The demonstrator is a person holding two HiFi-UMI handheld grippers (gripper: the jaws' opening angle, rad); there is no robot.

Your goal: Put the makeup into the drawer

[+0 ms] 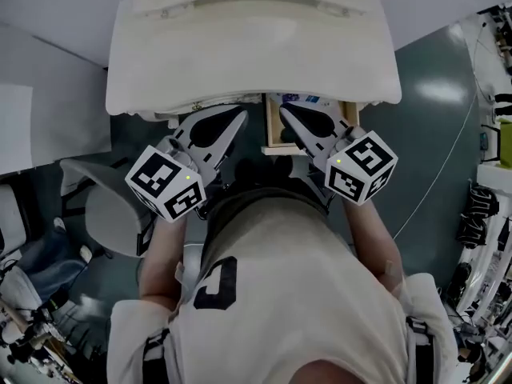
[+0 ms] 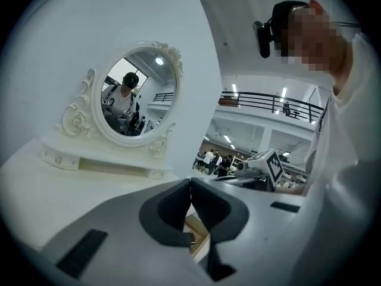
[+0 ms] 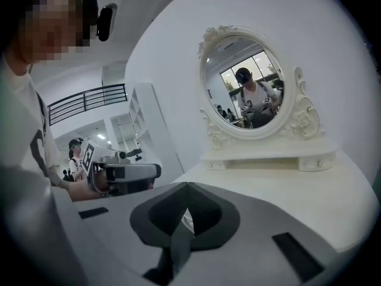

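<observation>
From the head view, the white dressing table (image 1: 248, 54) has a wooden drawer (image 1: 268, 128) pulled open under its front edge. Small blue and white items (image 1: 302, 99) show at the drawer's back; I cannot tell what they are. My left gripper (image 1: 242, 116) is shut and empty just left of the drawer. My right gripper (image 1: 282, 111) is shut over the drawer with nothing between its jaws. In the left gripper view the closed jaws (image 2: 190, 185) sit above a drawer corner (image 2: 197, 234). The right gripper view shows its closed jaws (image 3: 187, 187) level with the tabletop.
An oval mirror (image 2: 140, 94) on an ornate white stand rests at the back of the table, also in the right gripper view as the mirror (image 3: 247, 82). A grey chair (image 1: 112, 214) stands to the left. Shelves and cables (image 1: 488, 174) line the right side.
</observation>
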